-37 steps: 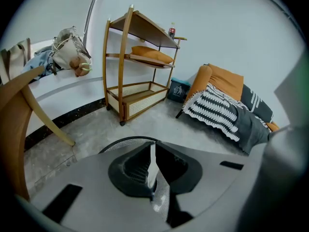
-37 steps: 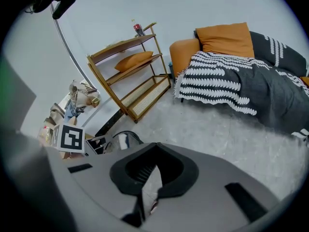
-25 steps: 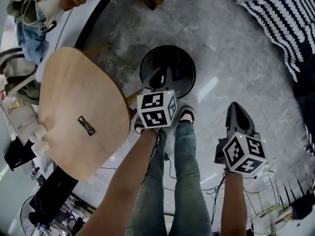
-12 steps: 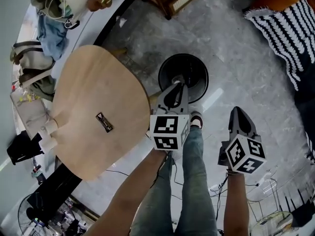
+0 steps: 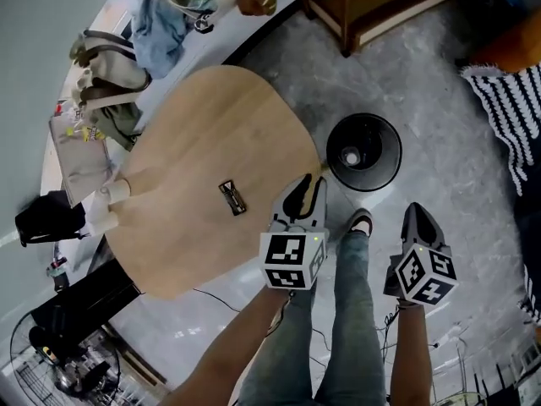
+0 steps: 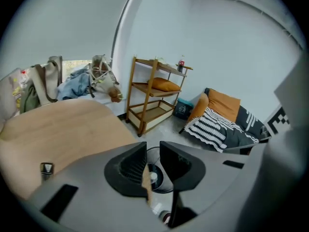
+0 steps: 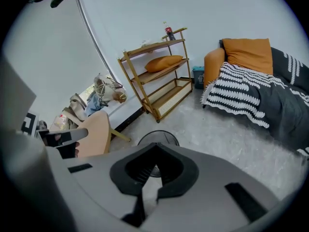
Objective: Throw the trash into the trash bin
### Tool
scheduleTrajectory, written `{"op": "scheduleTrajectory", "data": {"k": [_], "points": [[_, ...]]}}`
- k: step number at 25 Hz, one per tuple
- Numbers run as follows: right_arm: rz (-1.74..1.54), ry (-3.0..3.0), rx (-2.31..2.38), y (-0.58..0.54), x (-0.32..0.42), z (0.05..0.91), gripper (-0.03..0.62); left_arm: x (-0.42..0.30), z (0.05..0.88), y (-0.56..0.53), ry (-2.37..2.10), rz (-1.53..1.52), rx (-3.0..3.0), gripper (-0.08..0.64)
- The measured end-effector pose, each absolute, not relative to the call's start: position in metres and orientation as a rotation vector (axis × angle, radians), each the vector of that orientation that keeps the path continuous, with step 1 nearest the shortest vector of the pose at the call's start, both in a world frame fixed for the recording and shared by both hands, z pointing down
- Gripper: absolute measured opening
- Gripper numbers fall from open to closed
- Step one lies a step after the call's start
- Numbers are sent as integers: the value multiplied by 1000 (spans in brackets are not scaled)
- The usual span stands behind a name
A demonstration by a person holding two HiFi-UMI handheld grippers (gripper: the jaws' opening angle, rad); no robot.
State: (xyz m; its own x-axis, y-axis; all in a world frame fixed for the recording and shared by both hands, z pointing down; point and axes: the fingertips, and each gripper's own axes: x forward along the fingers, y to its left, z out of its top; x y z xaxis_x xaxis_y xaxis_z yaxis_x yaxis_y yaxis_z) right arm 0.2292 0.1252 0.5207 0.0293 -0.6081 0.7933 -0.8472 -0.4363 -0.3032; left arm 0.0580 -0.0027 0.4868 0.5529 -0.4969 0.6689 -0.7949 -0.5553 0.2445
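A black round trash bin (image 5: 377,148) stands on the grey floor by the wooden table (image 5: 186,159). A small white piece of trash (image 5: 351,156) lies inside it. My left gripper (image 5: 308,184) hangs over the table's edge, just short of the bin. In the left gripper view its jaws (image 6: 153,146) are opening, with nothing between them; the bin (image 6: 152,168) and the white piece (image 6: 153,176) show through the gap. My right gripper (image 5: 416,210) hovers over the floor to the right of the person's legs. It is shut and empty (image 7: 155,147), and the bin (image 7: 157,136) lies beyond its tips.
A small dark object (image 5: 232,197) lies mid-table. Bags and clothes (image 5: 110,100) pile up along the wall beyond the table. A wooden shelf (image 7: 159,76) stands past the bin. A couch with an orange cushion and a striped blanket (image 7: 251,95) is at the right.
The left gripper has lifted and drawn back from over the bin toward the table's edge. A white piece now shows inside the bin. The right gripper rose a little.
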Motion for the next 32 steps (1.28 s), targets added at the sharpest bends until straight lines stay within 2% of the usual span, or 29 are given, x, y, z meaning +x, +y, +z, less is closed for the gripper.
{"op": "scheduleTrajectory", "data": {"k": [9, 15, 21, 32], "points": [[1286, -1636, 1870, 82, 141, 506, 6, -94, 486, -22, -1388, 701, 1960, 112], [1240, -1700, 1765, 62, 90, 503, 6, -159, 497, -14, -1492, 678, 1831, 118], [1222, -1722, 1685, 57, 56, 508, 6, -186, 516, 2, -1491, 723, 1769, 120], [1222, -1721, 1628, 51, 29, 517, 6, -185, 536, -11, -1449, 746, 1741, 120]]}}
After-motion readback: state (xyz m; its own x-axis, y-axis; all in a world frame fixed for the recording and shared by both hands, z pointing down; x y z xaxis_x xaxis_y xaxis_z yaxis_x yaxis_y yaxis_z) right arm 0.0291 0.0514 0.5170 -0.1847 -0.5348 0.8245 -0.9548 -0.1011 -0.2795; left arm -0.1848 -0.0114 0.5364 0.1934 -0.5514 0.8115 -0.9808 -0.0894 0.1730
